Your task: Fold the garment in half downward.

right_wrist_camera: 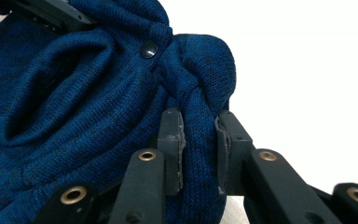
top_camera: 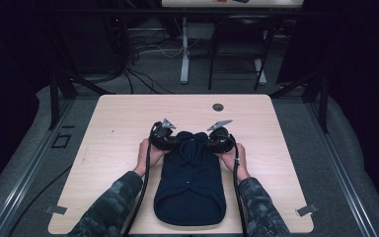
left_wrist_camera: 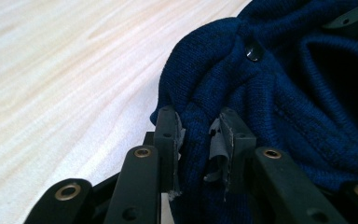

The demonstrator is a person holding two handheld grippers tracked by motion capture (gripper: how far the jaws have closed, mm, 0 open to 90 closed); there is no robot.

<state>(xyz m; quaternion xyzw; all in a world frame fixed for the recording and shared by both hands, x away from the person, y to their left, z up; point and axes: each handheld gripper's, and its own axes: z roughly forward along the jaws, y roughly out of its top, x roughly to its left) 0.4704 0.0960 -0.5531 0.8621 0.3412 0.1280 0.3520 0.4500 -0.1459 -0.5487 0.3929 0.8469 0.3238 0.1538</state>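
Navy knit cardigan [top_camera: 190, 180] flat along worktop [top_camera: 113, 128] midline in high view, far end bunched between left hand-held gripper [top_camera: 170, 140] and right hand-held gripper [top_camera: 212, 140]; soft, light, floppy, best pinched at thick folds. Left gripper view: clamped on knit fold beside dark button [left_wrist_camera: 253, 51]; right gripper view: likewise clenched on fabric; layers beneath hidden.

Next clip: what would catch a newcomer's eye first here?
A dark blue knitted garment lies mid-table on the pale wooden table, near the person's edge. At its far end, the left gripper and right gripper each pinch a fold of the knit between their black jaws. A small dark button sits near the bunched top.
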